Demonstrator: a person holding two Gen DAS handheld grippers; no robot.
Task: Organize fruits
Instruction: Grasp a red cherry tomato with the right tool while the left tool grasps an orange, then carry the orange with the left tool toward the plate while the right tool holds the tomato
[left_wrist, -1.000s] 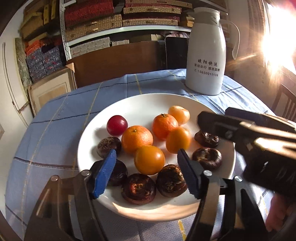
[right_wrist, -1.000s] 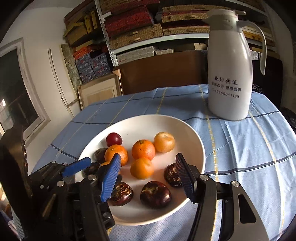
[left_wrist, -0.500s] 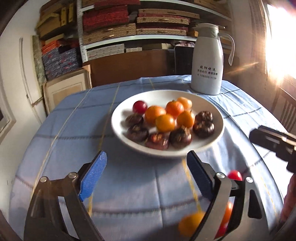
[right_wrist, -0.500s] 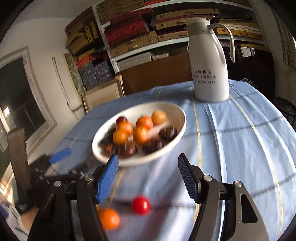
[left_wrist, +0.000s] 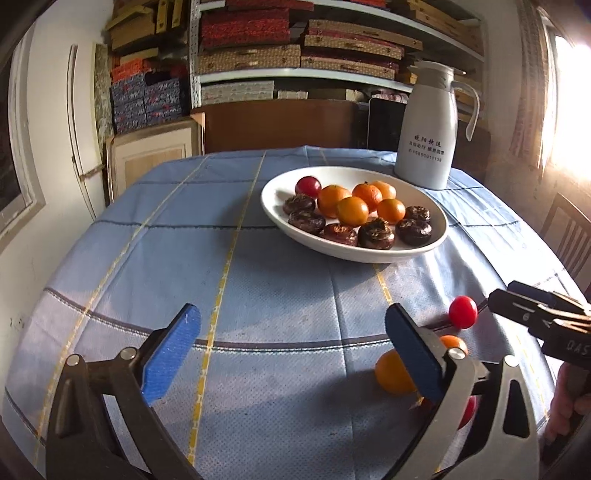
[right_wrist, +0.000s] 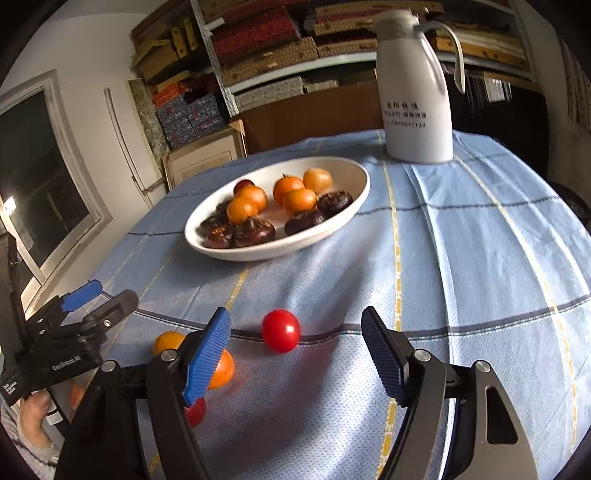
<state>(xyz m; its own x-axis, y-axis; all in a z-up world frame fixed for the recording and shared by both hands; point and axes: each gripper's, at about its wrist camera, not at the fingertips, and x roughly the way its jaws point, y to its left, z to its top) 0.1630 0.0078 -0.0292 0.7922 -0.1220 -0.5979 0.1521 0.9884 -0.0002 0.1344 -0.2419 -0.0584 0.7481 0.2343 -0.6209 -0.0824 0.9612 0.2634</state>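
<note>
Left wrist view shows the left gripper withdrawn from the white plate to the near edge of the tabletop; its jaws have just been opening and now stand wide with nothing between them. Right gripper has pulled back likewise, jaws just opening, partly spread and empty. Where both views a second ago were filled by the plate, loose fruit near the near edge now shows: a red cherry tomato lies ahead of the right gripper, between the lines of its fingers but untouched, and 2 small oranges sit just beside its left pad. Plate still holds 5 oranges, 1 red fruit and several dark water chestnuts. Judgement: plate work is paused; the strays at the near edge remain to be collected, the tomato being the likeliest next pick
</note>
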